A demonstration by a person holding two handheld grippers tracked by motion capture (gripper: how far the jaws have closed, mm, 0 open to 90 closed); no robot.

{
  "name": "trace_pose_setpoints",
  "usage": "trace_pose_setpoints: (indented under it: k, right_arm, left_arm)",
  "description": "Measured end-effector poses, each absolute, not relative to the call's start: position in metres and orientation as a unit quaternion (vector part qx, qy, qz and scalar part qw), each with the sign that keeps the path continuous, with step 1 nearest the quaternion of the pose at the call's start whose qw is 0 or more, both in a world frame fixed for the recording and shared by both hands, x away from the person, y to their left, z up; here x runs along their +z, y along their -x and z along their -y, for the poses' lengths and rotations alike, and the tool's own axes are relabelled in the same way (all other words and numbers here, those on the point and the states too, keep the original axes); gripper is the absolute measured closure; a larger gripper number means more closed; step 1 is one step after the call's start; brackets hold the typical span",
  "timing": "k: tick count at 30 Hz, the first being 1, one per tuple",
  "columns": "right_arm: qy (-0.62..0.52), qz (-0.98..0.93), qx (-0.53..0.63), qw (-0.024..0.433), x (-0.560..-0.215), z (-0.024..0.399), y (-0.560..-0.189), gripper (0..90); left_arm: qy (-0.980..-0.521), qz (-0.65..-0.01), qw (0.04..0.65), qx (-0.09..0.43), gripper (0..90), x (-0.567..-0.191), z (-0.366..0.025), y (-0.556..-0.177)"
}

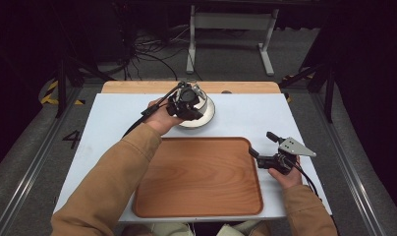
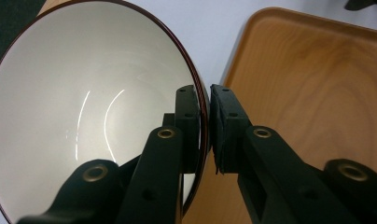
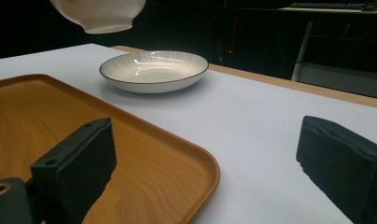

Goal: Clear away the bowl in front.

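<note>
A white bowl point(image 2: 84, 116) with a dark brown rim hangs in the air, and my left gripper point(image 2: 204, 107) is shut on its rim, one jaw inside and one outside. In the right gripper view the bowl's base point(image 3: 99, 14) floats above and left of a shallow white plate point(image 3: 154, 70) with a dark rim. From above, my left gripper point(image 1: 186, 101) holds the bowl over that plate point(image 1: 208, 117) at the table's far middle. My right gripper point(image 1: 263, 144) stands open at the right edge of a wooden tray point(image 1: 196, 177), with nothing between its pads point(image 3: 79, 158).
The tray point(image 3: 60, 121) lies bare on the near half of the white table top point(image 1: 265, 113). A wooden strip point(image 1: 137, 87) runs along the table's far edge. Beyond it are a white stand point(image 1: 231, 22) and cables on the floor.
</note>
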State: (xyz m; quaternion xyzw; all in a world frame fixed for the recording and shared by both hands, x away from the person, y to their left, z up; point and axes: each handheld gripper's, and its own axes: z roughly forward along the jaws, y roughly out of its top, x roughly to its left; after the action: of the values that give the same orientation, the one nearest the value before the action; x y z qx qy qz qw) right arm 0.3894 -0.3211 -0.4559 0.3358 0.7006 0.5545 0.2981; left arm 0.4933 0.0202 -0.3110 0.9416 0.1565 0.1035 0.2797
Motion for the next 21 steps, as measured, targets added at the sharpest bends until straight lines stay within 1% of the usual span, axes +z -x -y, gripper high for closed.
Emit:
trace_pose_setpoints:
  k: [14,21]
  right_arm:
    - [-0.336,-0.702,0.553,0.299,-0.456,0.321,-0.389,5.2]
    - [-0.335,-0.702,0.553,0.299,-0.456,0.321,-0.389,5.2]
  left_arm:
    - [-0.948,-0.103,0.289,0.084,82.9,-0.295,-0.017,-0.447]
    - [-0.953,-0.081,0.283,0.076,82.9,-0.292,-0.015,-0.433]
